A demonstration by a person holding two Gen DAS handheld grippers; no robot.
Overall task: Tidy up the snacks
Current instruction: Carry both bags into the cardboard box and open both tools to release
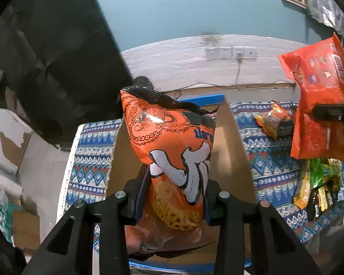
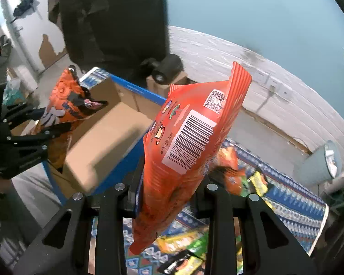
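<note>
Orange octopus bag (image 1: 169, 151) above cardboard box (image 1: 231, 160)

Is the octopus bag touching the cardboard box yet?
Apart. In the right wrist view the octopus bag hangs clamped in the left gripper, clear of the cardboard box, with open space under its lower end.

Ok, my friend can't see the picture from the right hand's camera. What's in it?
The right tool is shut on a red snack bag, barcode side up, held in the air. Off to the left, the left tool holds an orange bag by an open cardboard box. More snacks lie below on a patterned cloth.
</note>
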